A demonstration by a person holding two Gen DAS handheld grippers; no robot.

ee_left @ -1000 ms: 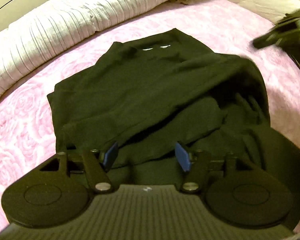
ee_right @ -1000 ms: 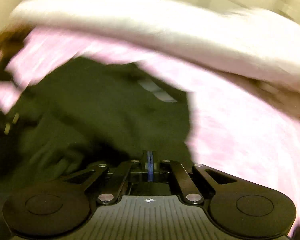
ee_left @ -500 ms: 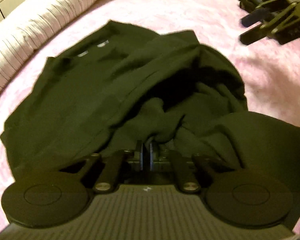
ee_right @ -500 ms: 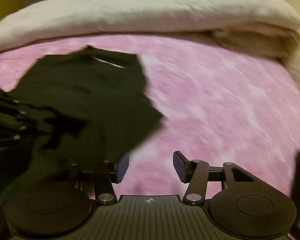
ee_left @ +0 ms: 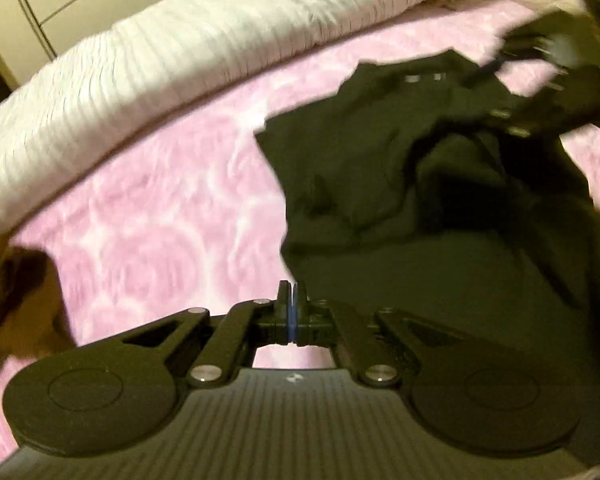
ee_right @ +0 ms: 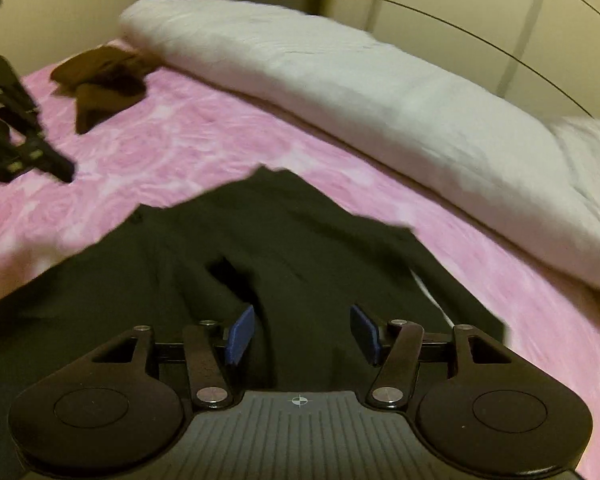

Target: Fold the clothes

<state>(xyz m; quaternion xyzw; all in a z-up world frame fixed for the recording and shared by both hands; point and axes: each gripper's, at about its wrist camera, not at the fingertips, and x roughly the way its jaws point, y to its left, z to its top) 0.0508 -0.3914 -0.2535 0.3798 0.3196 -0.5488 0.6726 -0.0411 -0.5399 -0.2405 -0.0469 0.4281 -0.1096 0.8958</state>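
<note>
dark garment (ee_right: pixel 300 248) lying crumpled on the pink bedspread (ee_right: pixel 188 140), between the two grippers.
left gripper (ee_left: pixel 291 300), jaws closed flat with no visible cloth between them, sits at the garment's left edge; right gripper (ee_right: pixel 302 330), jaws opening wide, hovers over the garment, pads clear of it.
</note>
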